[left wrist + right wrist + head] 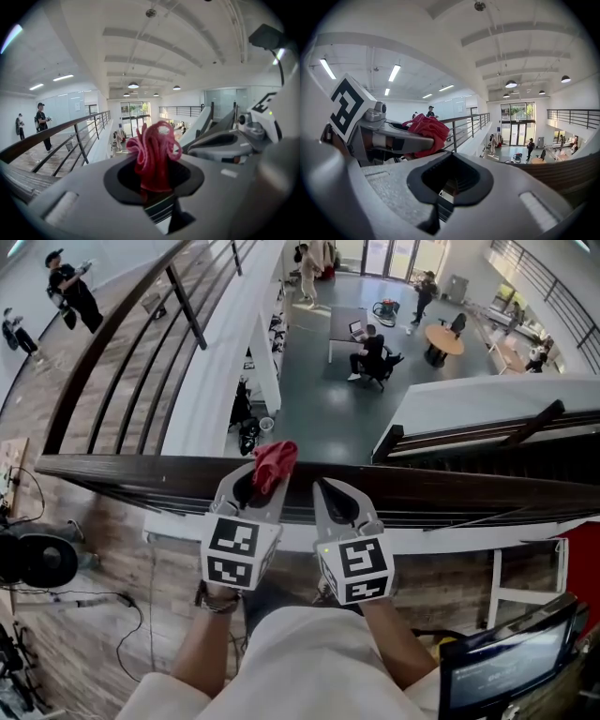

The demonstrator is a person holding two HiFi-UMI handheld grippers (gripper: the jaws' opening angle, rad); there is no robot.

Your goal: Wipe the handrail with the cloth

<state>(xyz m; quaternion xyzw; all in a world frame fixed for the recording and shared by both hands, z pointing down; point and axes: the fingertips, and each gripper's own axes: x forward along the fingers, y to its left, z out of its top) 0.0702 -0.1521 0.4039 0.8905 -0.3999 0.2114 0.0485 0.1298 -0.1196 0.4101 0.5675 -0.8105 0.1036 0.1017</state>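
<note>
Your left gripper [255,486] is clamped on the red cloth [275,463] over the wooden handrail [469,488]. The cloth looks soft and light, so I'd press its bunched end flat. Your right gripper [330,491] is closed on nothing.

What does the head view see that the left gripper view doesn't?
Only the head view shows the person's arms, a monitor and the round table downstairs. Only the left gripper view shows the ceiling lamps. Both show the red cloth pinched in the left hand-held gripper, the dark handrail and the right hand-held gripper.
</note>
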